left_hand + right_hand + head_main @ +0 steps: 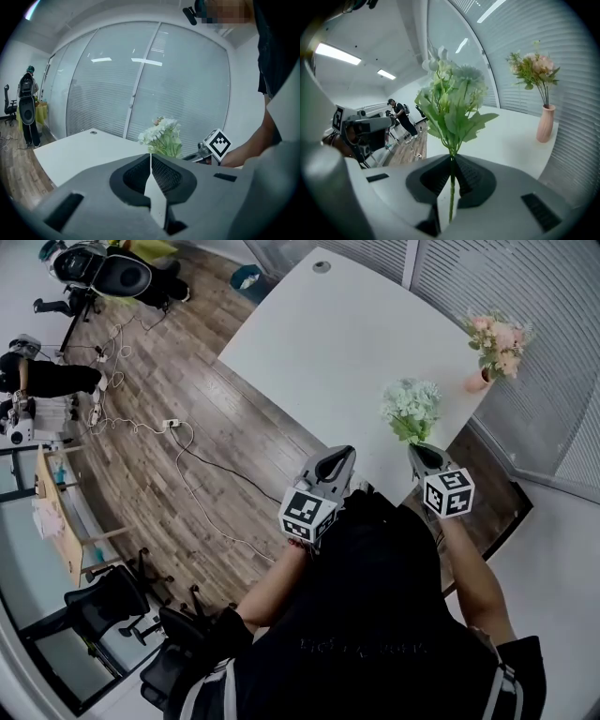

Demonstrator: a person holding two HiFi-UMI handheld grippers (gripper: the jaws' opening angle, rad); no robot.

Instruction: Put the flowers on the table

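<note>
A bunch of pale white-green flowers (411,407) (451,101) stands upright in my right gripper (424,455) (452,159), which is shut on its green stem, over the near edge of the white table (328,343). The same bunch (161,136) shows in the left gripper view, beyond the jaws. My left gripper (339,463) (150,156) is shut with nothing in it, just left of the right one, at the table's near edge.
A pink vase of pink flowers (495,345) (544,122) stands at the table's right corner by the blind-covered glass wall (525,296). Cables (178,442) and office chairs (112,601) lie on the wooden floor to the left. A person (27,110) stands far off.
</note>
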